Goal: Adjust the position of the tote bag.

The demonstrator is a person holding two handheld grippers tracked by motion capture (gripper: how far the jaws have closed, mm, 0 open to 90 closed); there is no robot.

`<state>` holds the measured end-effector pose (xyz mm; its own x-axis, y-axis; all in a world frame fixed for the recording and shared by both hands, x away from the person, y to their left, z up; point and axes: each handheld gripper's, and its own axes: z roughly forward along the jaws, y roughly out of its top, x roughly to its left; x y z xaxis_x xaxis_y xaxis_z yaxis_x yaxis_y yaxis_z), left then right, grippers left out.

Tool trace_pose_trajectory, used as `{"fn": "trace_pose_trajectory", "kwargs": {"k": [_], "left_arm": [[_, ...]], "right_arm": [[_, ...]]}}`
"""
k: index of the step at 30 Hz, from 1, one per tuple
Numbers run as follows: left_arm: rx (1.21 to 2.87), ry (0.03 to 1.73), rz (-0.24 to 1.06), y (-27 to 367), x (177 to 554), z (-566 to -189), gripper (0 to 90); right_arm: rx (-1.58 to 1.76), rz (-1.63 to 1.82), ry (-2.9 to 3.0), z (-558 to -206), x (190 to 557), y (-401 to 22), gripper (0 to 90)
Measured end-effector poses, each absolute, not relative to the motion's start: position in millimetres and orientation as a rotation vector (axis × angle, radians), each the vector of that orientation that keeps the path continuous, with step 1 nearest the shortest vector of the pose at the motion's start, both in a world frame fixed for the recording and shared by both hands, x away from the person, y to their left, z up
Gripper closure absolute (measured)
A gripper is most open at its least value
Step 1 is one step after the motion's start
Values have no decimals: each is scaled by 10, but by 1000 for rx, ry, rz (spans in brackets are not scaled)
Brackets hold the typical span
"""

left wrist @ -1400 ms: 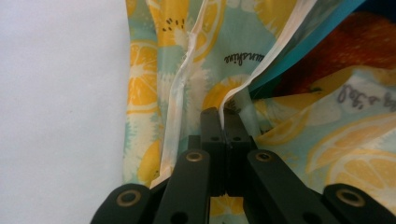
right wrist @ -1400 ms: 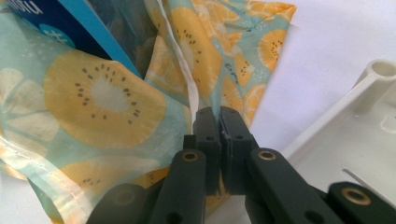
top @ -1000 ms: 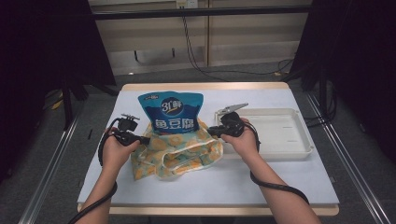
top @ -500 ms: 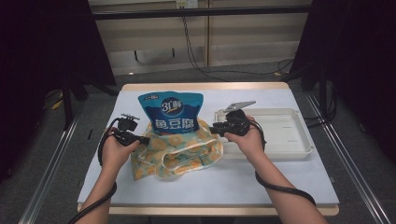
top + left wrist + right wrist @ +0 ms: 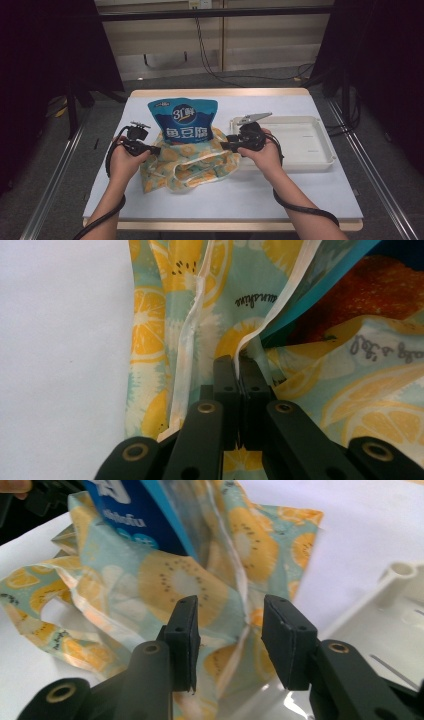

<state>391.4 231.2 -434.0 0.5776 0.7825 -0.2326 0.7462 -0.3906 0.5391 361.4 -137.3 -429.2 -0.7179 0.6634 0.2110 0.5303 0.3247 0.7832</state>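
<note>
Parted right tool before fruit-print bag

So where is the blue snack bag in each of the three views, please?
High view: the blue snack bag stands at centre, its lower part inside the fruit-print bag.
Left gripper view: a blue edge at upper right, behind the cloth hem.
Right gripper view: upper left, rising out of the cloth.
Shared landmark: the fruit-print bag.

Grey floor surrounds the table, beige wall panels behind.

tongs: 2 | fruit-print bag: 1 | blue snack pouch: 1 | white tray: 1
</note>
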Motion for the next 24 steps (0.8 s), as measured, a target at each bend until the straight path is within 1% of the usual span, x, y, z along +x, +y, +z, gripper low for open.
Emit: {"fn": "trace_pose_trajectory", "kwargs": {"k": [2, 7, 10, 11, 13, 16, 19, 21, 23, 24], "left_arm": [[2226, 1199, 72, 2321, 3923, -4340, 885], [2204, 1211, 72, 2320, 3911, -4342, 883], [2191, 1216, 67, 2324, 3905, -4347, 883], [2214, 1200, 65, 2338, 3911, -4344, 882], [2193, 1216, 63, 2326, 3907, -4350, 882], [2190, 1218, 64, 2313, 3905, -4348, 882], [2206, 1204, 60, 2315, 3910, -4347, 882], [2202, 1208, 63, 2320, 3909, -4347, 883], [2197, 1207, 57, 2323, 3905, -4349, 883], [2202, 1201, 65, 2330, 3906, -4353, 883]], "right_arm": [[1097, 1364, 2439, -4299, 3608, -1339, 552], [1084, 1371, 2460, -4332, 3600, -1252, 473], [1060, 1383, 2469, -4327, 3590, -1218, 473], [1049, 1381, 2472, -4326, 3587, -1204, 473], [1034, 1378, 2481, -4328, 3580, -1178, 475], [1022, 1374, 2497, -4342, 3576, -1145, 515], [1025, 1392, 2499, -4364, 3566, -1119, 589], [1024, 1386, 2502, -4377, 3556, -1102, 650], [1026, 1385, 2507, -4388, 3548, -1092, 741], [1035, 1376, 2514, -4390, 3543, -1090, 771]]}}
